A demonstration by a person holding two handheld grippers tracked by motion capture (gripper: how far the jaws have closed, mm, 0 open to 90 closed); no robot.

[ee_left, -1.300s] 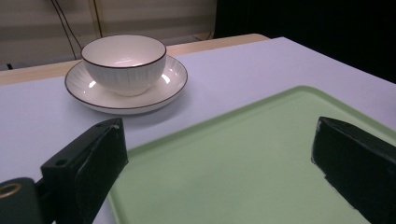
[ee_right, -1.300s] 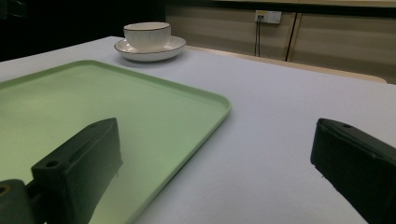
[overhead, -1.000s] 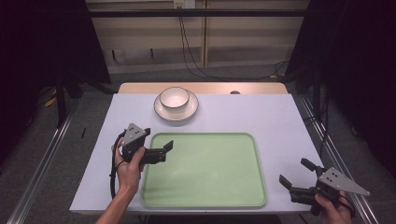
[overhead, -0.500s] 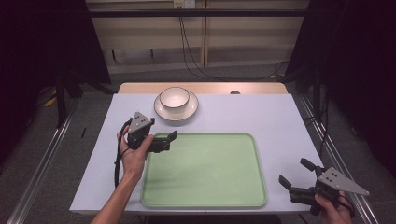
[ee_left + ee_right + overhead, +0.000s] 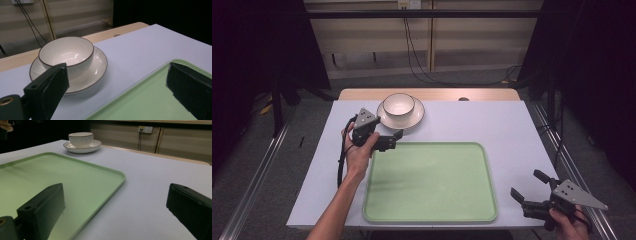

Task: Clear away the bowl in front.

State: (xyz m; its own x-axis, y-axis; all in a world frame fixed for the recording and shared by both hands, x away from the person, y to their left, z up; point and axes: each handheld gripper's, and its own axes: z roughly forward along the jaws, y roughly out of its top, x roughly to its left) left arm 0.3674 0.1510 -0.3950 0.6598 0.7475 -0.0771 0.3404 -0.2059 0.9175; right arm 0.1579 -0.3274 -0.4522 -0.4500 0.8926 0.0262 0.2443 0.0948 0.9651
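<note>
Green tray [image 5: 430, 182] sits empty mid-table, on the lavender table cover [image 5: 492, 122]; behind its far-left corner stands the white bowl [image 5: 399, 105], brown-rimmed, nested upright in a ribbed saucer [image 5: 401, 116]. We read the job as getting that bowl, maybe with its saucer, onto the tray. What changed: over the last second our left gripper [image 5: 393, 139] has moved up from the tray's left edge toward the far-left corner, and now hangs just short of the saucer's near rim, not touching. In the left gripper view its jaws stand wide apart, one in front of the bowl [image 5: 66, 54] and saucer [image 5: 96, 72], the other over the tray corner [image 5: 155, 100]. So we're in the approach, nothing gripped yet; next we'd judge a short reach forward to straddle the bowl wall. Right gripper [image 5: 530, 192] hasn't shifted: parked off the tray's near-right corner, jaws spread, holding nothing, its own view looking across the tray [image 5: 75, 177] at the distant bowl [image 5: 80, 138]. Glazed rim may be slippery.
</note>
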